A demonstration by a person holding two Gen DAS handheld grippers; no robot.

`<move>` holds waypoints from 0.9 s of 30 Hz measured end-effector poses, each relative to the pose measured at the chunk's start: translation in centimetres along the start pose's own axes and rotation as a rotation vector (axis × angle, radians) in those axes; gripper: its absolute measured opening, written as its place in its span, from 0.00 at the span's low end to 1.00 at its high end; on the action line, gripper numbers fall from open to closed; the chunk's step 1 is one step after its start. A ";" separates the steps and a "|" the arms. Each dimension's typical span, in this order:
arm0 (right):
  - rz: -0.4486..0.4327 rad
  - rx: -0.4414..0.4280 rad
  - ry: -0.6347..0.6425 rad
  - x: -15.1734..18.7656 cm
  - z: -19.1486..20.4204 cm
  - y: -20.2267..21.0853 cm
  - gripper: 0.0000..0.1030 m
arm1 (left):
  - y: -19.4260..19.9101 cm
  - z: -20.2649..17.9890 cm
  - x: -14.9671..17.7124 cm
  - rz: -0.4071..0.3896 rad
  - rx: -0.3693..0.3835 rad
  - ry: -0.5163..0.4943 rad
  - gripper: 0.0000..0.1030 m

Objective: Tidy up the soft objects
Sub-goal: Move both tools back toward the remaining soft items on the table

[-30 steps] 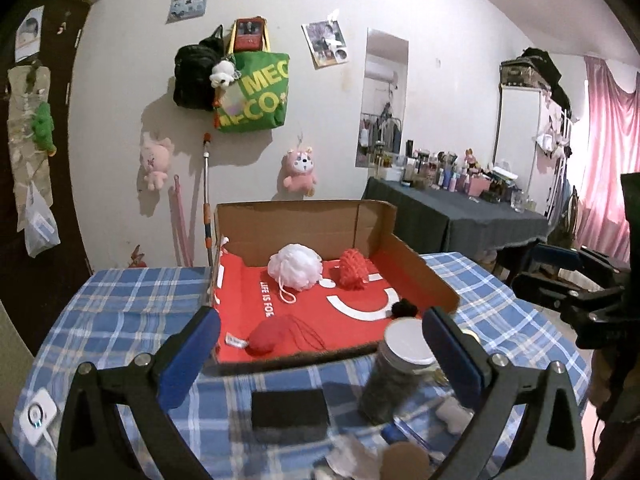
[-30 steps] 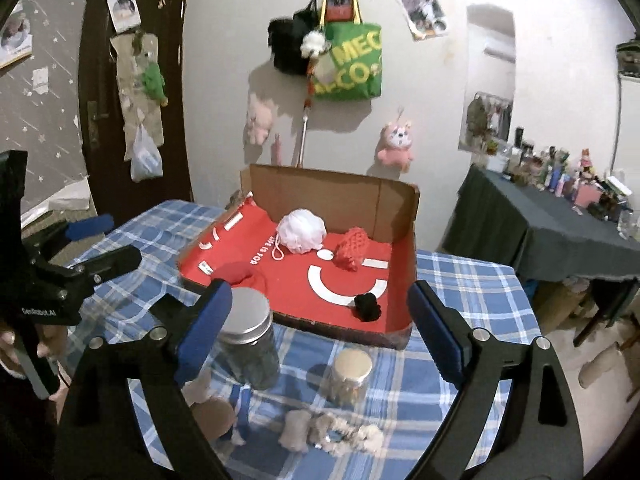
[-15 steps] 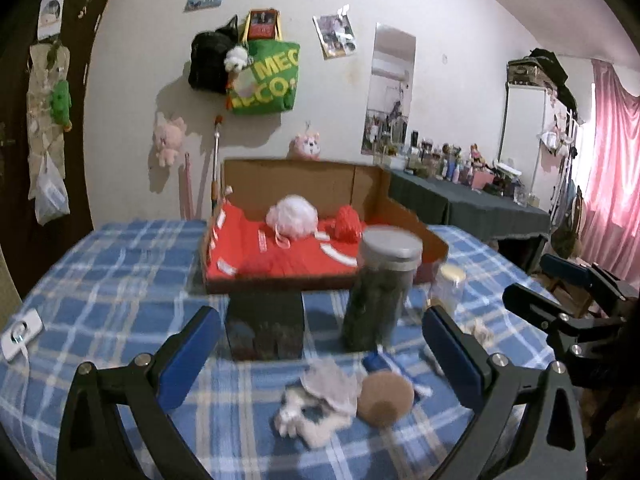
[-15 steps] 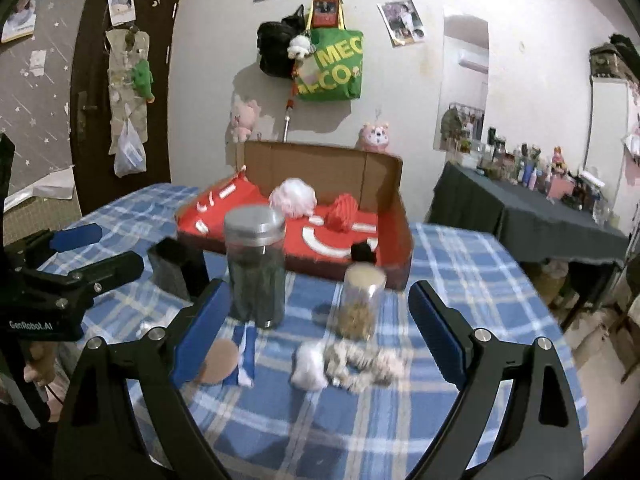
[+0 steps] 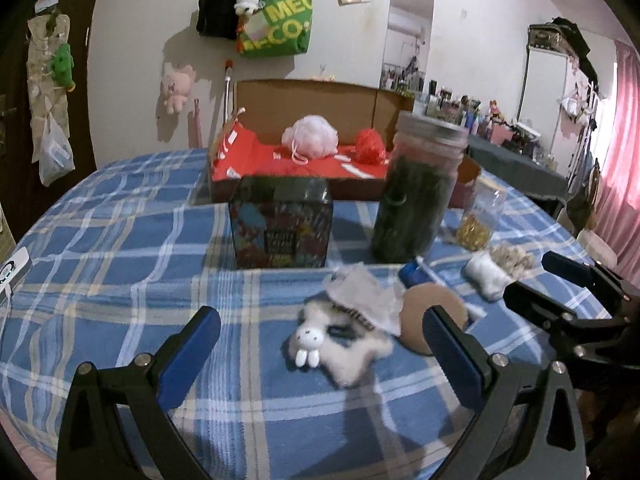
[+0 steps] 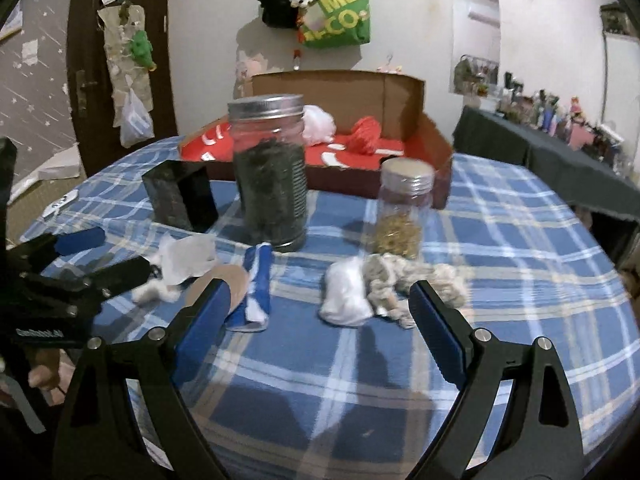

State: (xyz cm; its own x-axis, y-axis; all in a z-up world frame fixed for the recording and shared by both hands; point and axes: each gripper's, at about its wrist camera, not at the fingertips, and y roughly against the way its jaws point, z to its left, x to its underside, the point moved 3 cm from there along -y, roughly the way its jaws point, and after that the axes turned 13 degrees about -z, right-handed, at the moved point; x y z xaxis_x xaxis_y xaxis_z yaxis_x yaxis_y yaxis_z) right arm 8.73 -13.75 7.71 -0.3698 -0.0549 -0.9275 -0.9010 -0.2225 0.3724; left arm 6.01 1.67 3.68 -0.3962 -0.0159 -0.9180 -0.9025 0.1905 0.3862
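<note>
Two tools, both spread wide, nothing pinched. Left tool [image 5: 320, 344] low over the blue check tabletop [image 5: 120, 240], right in front of a small fluffy plush toy [image 5: 340, 344] with a white bunny face. A bit of crumpled white paper [image 5: 364, 296] on top of the toy, and a round tan puff [image 5: 434, 320] touching its side. Right tool [image 6: 320, 312] low too, facing a white and grey fuzzy bundle [image 6: 384, 288]. A rolled blue cloth [image 6: 256, 292] just beside.

Best way, probably: ease down slowly, one soft thing per tool. Pinch the middle of the fluff, not a loose edge. Squeeze gently. Leave the paper behind.

Careful of the hard things behind: dark tin box [image 5: 280, 224], tall jar [image 6: 270, 176], little jar [image 6: 404, 212]. Easy to knock over.

Far back, the cardboard box with a red lining [image 5: 288, 164], already holding a white pouf [image 5: 310, 142] and a red pouf [image 5: 370, 148]. Likely the home for the soft things.
</note>
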 end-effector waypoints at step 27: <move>0.115 -0.095 0.215 1.1 1.9 -2.7 0.85 | -3.0 1.5 1.4 0.179 0.072 -0.097 0.98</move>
State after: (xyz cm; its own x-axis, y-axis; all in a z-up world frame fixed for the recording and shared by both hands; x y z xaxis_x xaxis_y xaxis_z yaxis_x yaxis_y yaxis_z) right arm 10.28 -11.37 5.75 -0.4028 -0.2888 -0.8686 -0.8268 -0.2924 0.4806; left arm 8.41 2.57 1.10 -0.5278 0.1181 -0.8411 -0.8036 0.2512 0.5395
